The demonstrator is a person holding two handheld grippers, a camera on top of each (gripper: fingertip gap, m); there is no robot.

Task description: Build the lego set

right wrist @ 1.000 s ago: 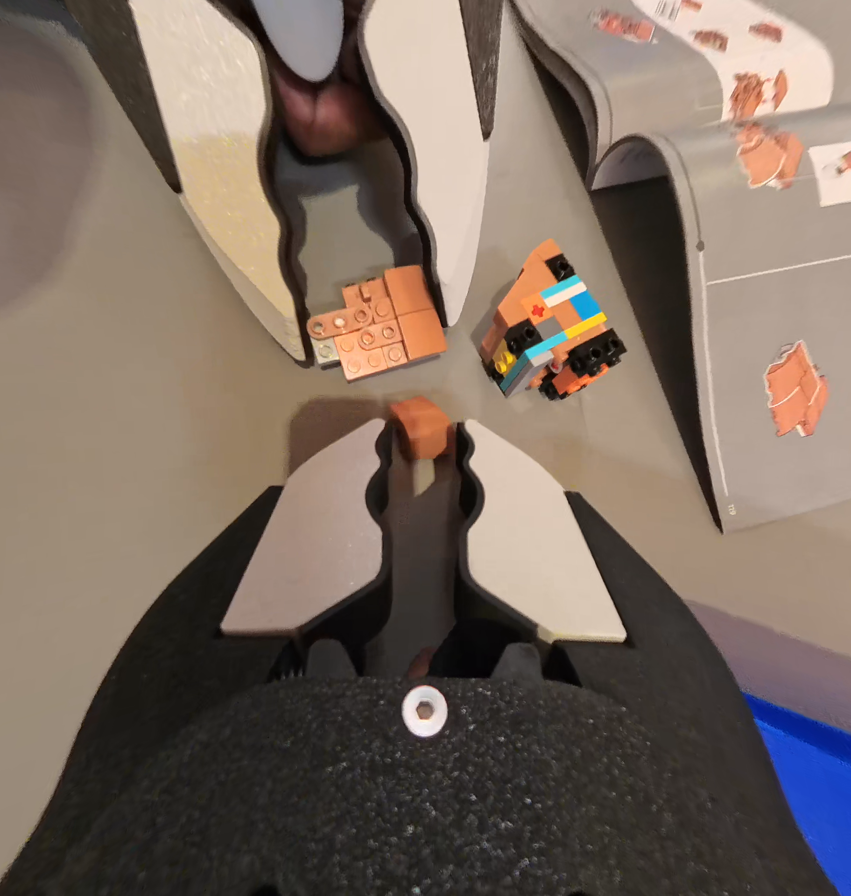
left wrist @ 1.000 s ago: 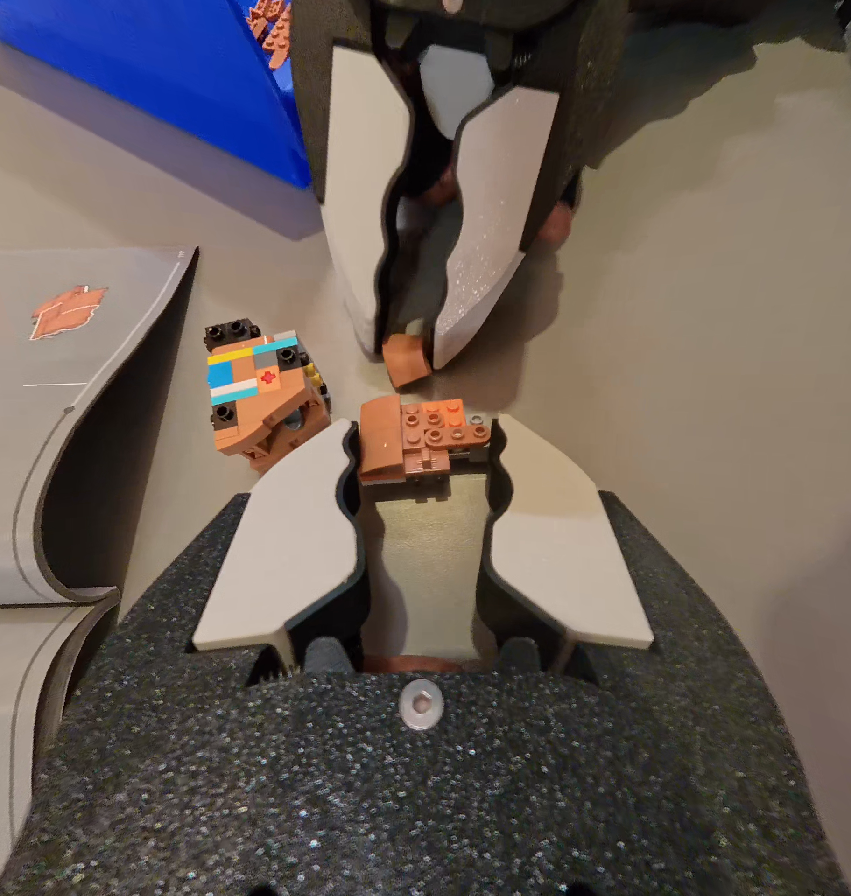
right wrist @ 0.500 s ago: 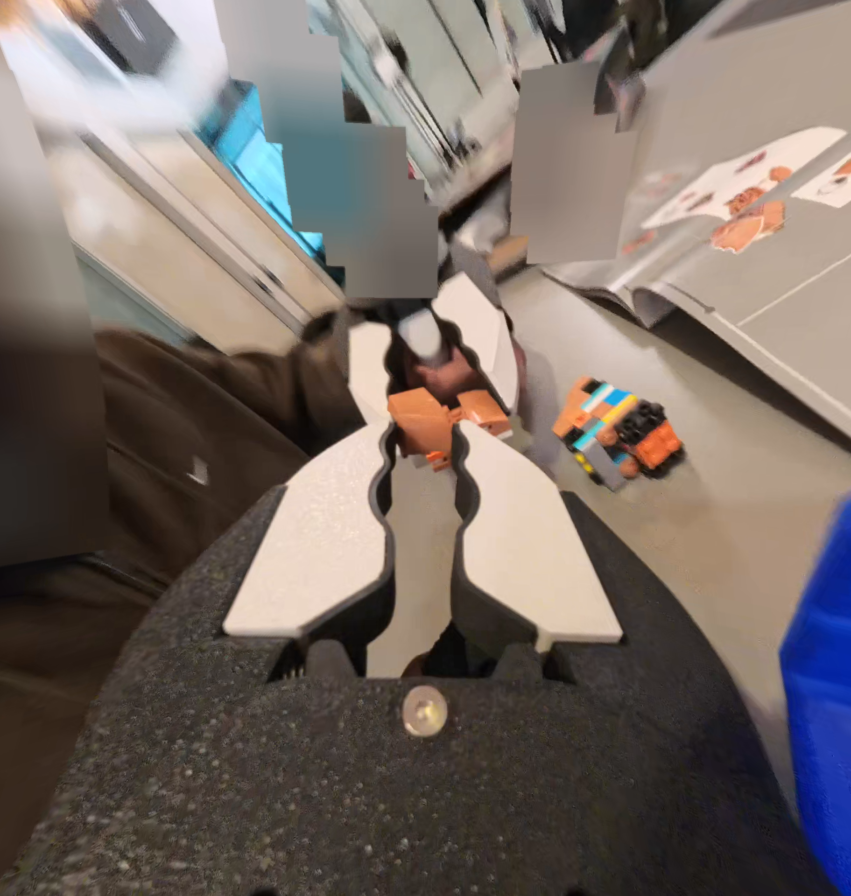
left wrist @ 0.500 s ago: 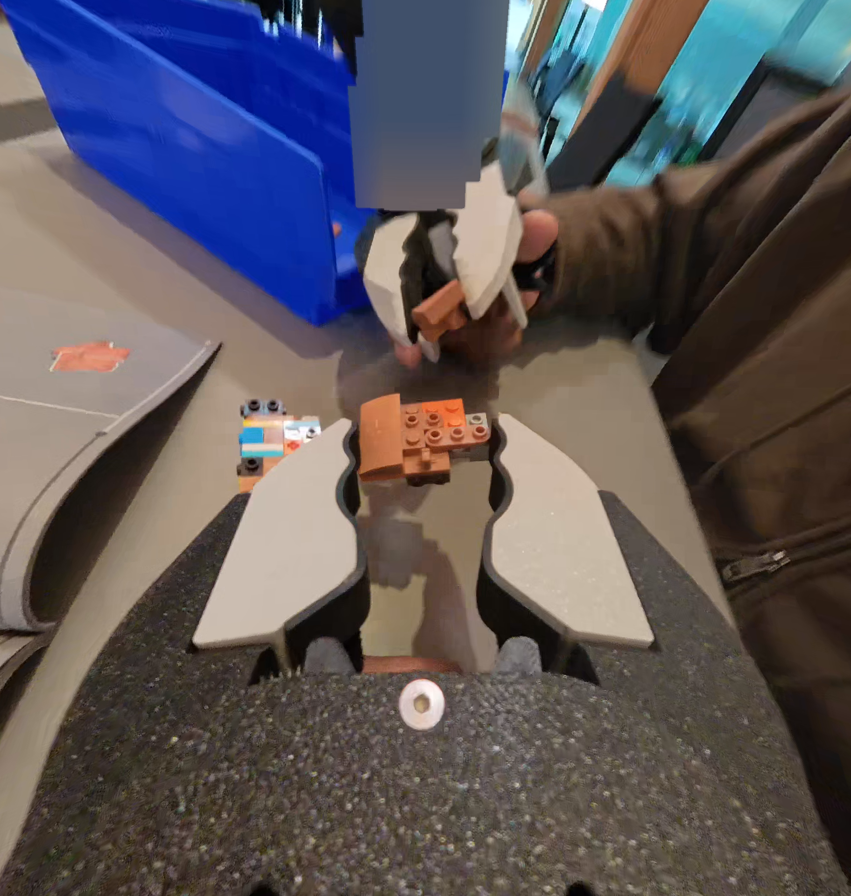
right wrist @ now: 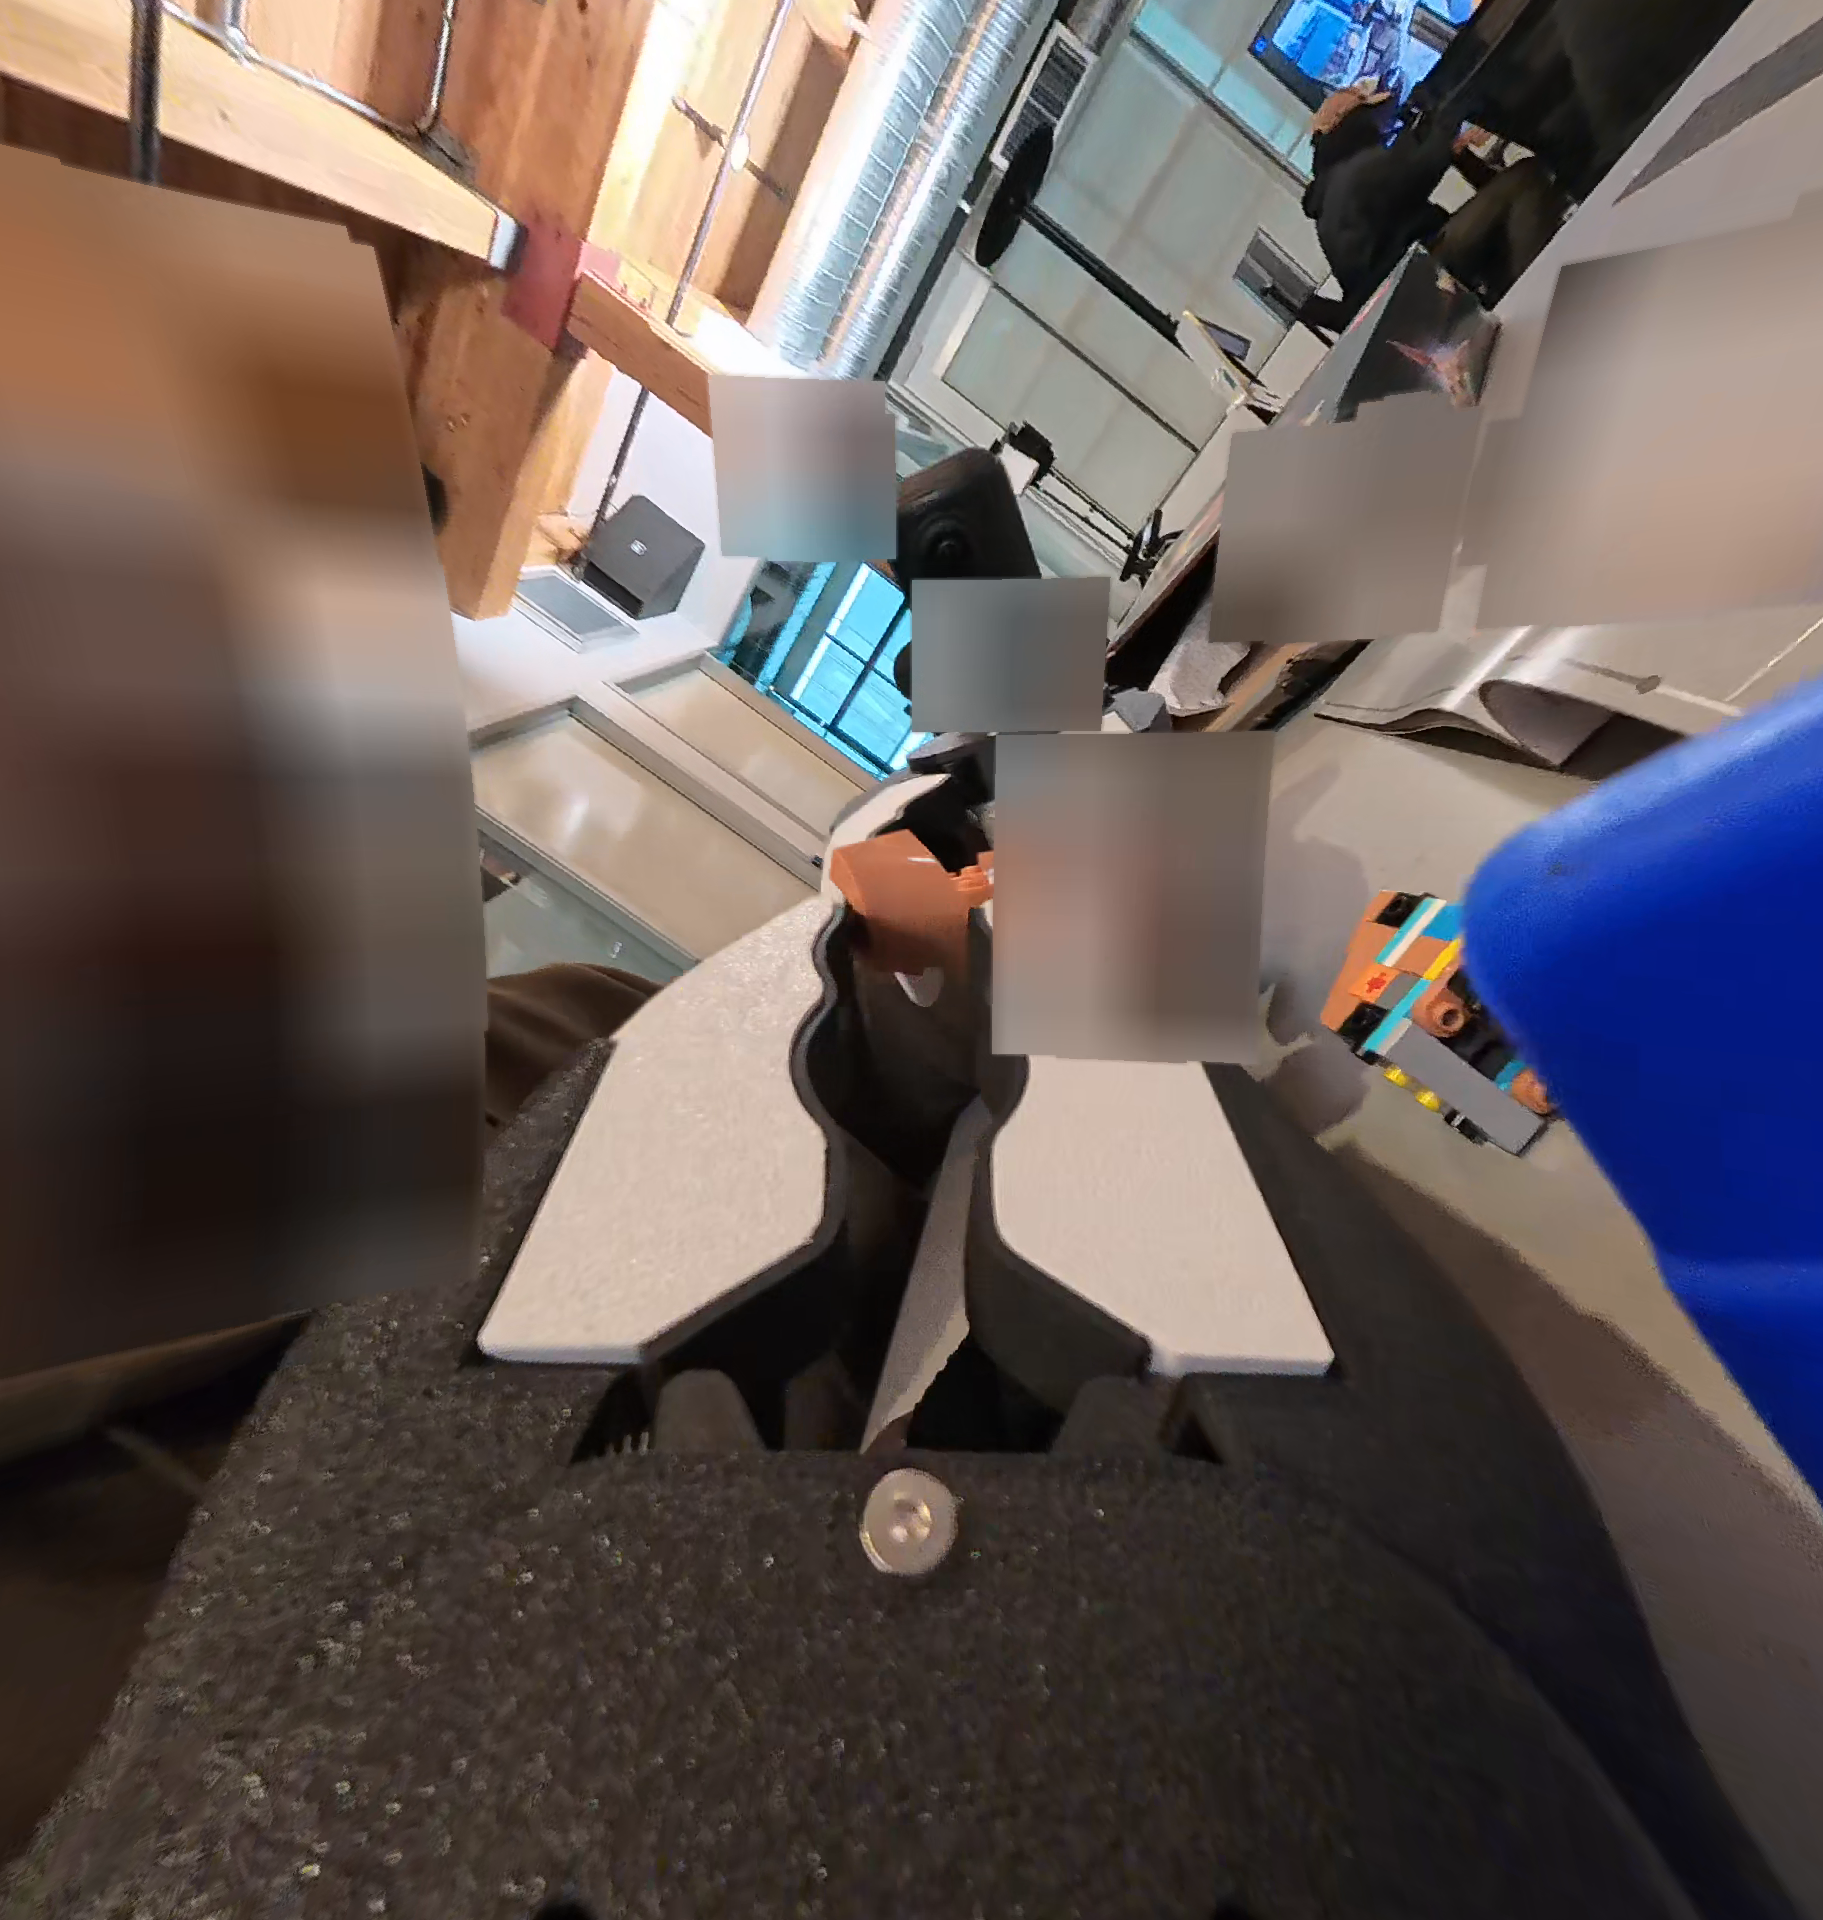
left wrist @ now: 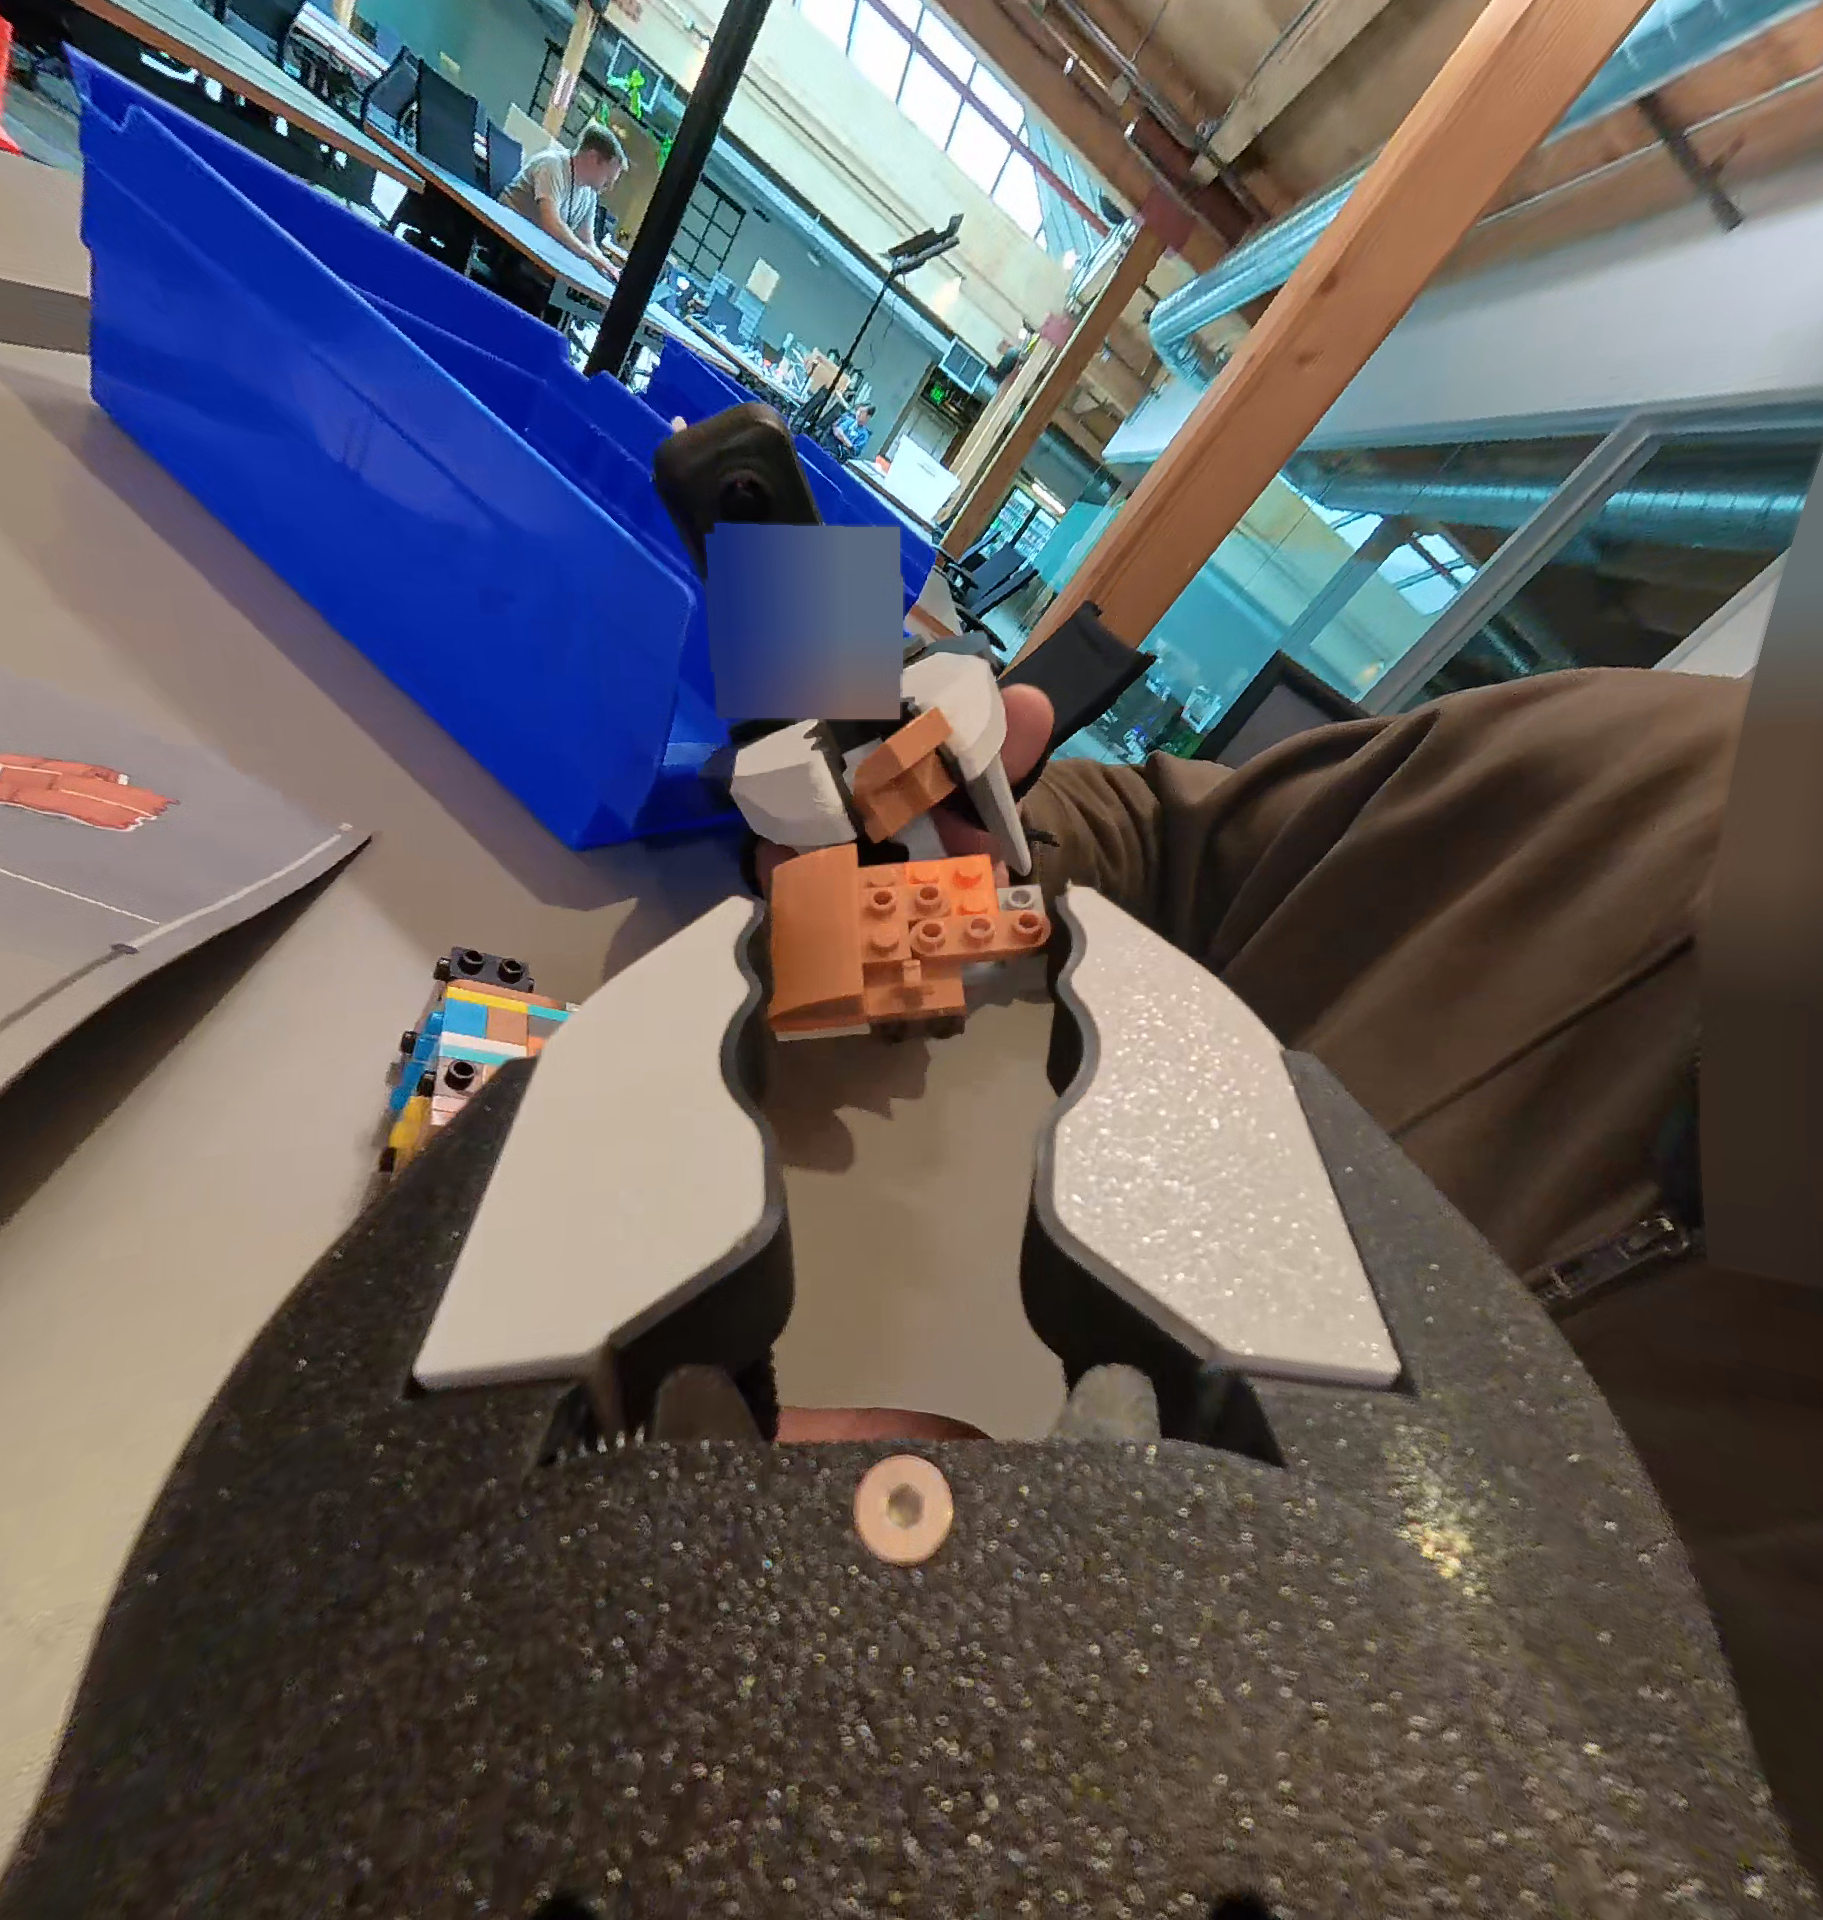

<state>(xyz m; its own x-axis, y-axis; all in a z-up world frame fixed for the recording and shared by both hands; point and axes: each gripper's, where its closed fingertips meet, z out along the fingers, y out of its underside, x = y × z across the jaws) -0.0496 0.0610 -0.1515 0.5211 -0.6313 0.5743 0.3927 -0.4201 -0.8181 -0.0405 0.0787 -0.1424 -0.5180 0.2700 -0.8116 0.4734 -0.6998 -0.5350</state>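
Grey tabletop [left wrist: 211, 1195] in an open workshop w/ timber beams. Left claw [left wrist: 905, 961] clamped on the orange studded build [left wrist: 902, 951], lifted off the surface. Just left, a multicolour build [left wrist: 471, 1039] lies on the tabletop beside an open booklet [left wrist: 107, 862]. Just beyond, right claw [left wrist: 891, 779] clamped on a small brown brick [left wrist: 902, 774], tilted, right above the orange build; contact unclear. Blue bin [left wrist: 387, 520] behind.
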